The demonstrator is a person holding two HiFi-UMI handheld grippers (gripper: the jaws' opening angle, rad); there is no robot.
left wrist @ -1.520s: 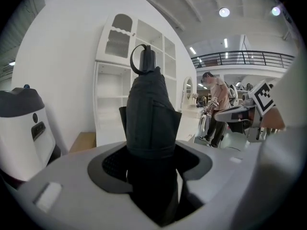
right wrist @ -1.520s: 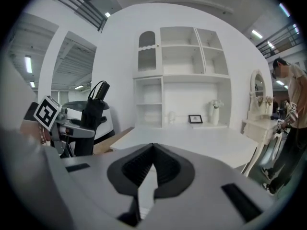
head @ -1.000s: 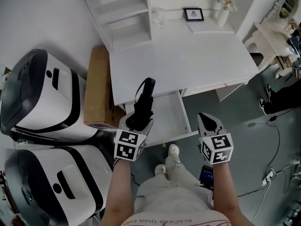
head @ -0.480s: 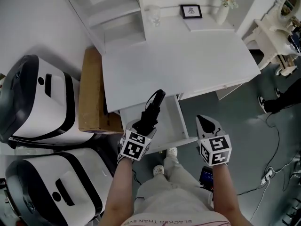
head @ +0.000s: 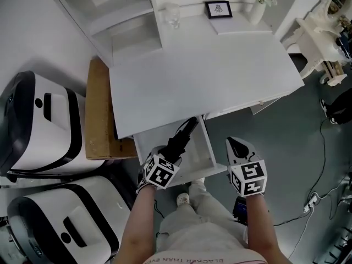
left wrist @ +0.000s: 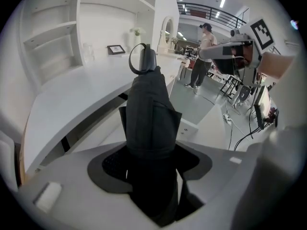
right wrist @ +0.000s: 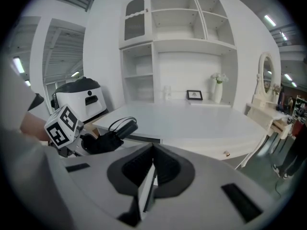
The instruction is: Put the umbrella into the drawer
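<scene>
A folded black umbrella point(head: 182, 138) is clamped in the left gripper point(head: 168, 155), with the open drawer point(head: 200, 157) beneath it; the right gripper point(head: 236, 145) is held closed and empty.

Umbrella point(head: 181, 139) over open drawer point(head: 202, 152) below desk point(head: 209, 76) front; box point(head: 99, 114) left of desk

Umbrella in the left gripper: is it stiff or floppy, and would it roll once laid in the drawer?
Probably stiff lengthwise: the umbrella juts straight from the left gripper without sagging. Its loose fabric folds likely stop rolling in the drawer.

One umbrella point(head: 182, 138), one drawer point(head: 199, 154) (one desk point(head: 203, 76))
</scene>
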